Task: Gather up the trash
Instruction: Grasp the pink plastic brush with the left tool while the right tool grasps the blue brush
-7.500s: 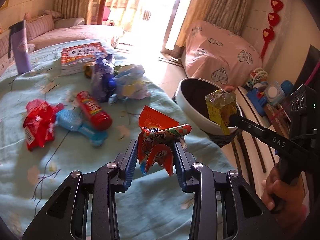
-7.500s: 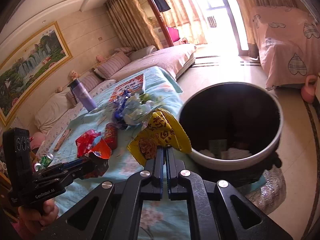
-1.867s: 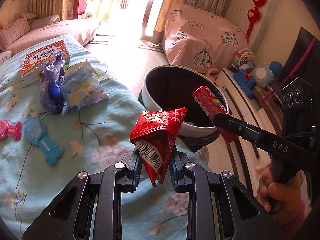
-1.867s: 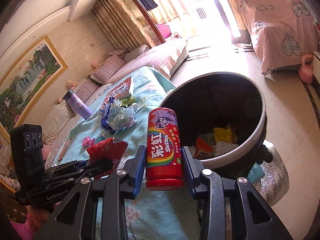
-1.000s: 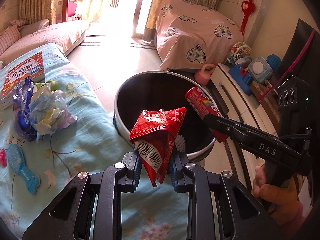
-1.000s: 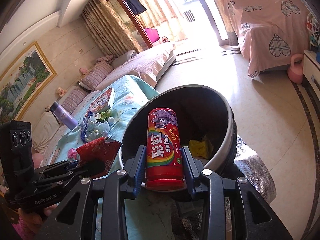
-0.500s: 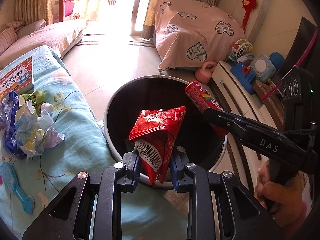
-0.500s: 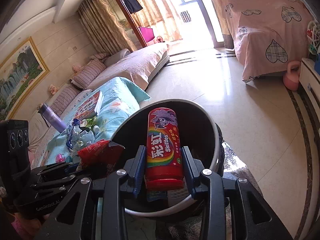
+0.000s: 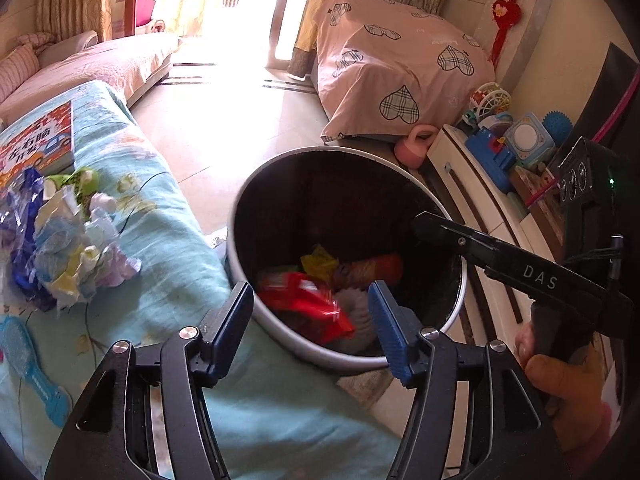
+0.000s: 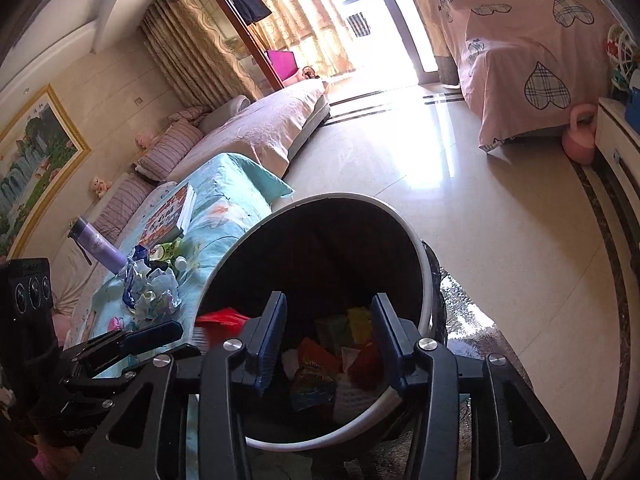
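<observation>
Trash fills the bottom of the round dark bin [image 9: 280, 200] with its pale rim, which stands on the floor against the edge of the table covered in a light blue cloth [image 9: 172, 256].

From the left wrist, the left gripper [image 9: 311, 322] hangs over the bin's near rim at 6 o'clock. Its jaws have just been opening and now stand apart with nothing pressed between the blue pads. The red wrapper [image 9: 308, 304] lies blurred inside the bin, seen through the gap between the fingers. Behind it at 12 o'clock sit a yellow wrapper [image 9: 318, 262] and the red candy tube [image 9: 370, 270], also blurred, on its side. A white wad [image 9: 356, 312] lies just at 3 o'clock of the red wrapper. On the cloth at 9 o'clock of the bin rests a heap of crumpled paper and blue foil [image 9: 68, 248], with a book [image 9: 38, 140] beyond it and a blue brush [image 9: 30, 368] nearer the camera. The right gripper [image 9: 424, 222] reaches over the bin's rim at 3 o'clock, held by a hand [image 9: 560, 388].

From the right wrist, the right gripper [image 10: 329, 336] points into the bin [image 10: 424, 280]. Its jaws have also just been opening and are released, empty. Between the fingers show an orange packet [image 10: 316, 364], a yellow wrapper [image 10: 358, 324] and a red piece [image 10: 368, 364]. The left gripper [image 10: 152, 336] sits at 9 o'clock of the bin, the red wrapper [image 10: 220, 316] a blur just beside its tip. A purple bottle [image 10: 96, 248] lies on the cloth farther off.
</observation>
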Action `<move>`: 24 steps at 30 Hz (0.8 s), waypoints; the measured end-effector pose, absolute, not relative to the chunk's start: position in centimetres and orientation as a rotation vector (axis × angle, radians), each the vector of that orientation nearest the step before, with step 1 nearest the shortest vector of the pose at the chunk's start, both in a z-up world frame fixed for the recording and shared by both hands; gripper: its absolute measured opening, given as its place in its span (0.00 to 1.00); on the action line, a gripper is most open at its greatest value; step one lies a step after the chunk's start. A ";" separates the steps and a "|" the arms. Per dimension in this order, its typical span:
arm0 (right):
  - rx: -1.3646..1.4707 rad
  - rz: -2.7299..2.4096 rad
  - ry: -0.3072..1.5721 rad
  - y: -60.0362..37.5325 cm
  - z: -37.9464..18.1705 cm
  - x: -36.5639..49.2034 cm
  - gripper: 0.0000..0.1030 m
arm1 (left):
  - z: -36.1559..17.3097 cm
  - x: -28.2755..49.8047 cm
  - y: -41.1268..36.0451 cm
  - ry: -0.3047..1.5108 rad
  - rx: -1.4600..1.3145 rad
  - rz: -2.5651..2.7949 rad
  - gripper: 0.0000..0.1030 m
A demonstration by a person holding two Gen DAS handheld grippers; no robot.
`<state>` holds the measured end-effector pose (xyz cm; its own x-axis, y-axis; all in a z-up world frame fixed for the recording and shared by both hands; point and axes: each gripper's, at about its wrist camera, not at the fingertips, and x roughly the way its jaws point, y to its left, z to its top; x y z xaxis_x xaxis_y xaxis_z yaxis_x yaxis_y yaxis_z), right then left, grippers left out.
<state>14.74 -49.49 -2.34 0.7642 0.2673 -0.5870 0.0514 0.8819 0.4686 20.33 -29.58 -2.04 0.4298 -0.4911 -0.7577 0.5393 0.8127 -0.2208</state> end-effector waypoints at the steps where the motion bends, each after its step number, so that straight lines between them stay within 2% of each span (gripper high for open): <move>1: 0.489 0.125 0.695 -49.3 -2.2 14.6 0.52 | -2.0 20.1 -29.0 0.924 0.049 -0.643 0.59; 4: 0.486 0.139 0.679 -48.5 -1.8 13.9 0.58 | -1.8 19.2 -27.1 0.909 0.024 -0.626 0.60; 8: 0.483 0.155 0.659 -46.7 -1.4 12.6 0.75 | -2.0 18.2 -24.3 0.907 -0.008 -0.599 0.60; 12: 0.475 0.187 0.659 -44.3 -1.4 11.7 0.77 | -2.3 17.4 -21.5 0.910 -0.037 -0.562 0.60; 16: 0.434 0.231 0.663 -41.3 -1.3 11.0 0.83 | -2.5 16.5 -18.2 0.901 -0.054 -0.525 0.64; 24: 0.357 0.319 0.683 -35.6 -1.9 10.5 0.84 | -3.5 15.1 -11.4 0.905 -0.128 -0.407 0.64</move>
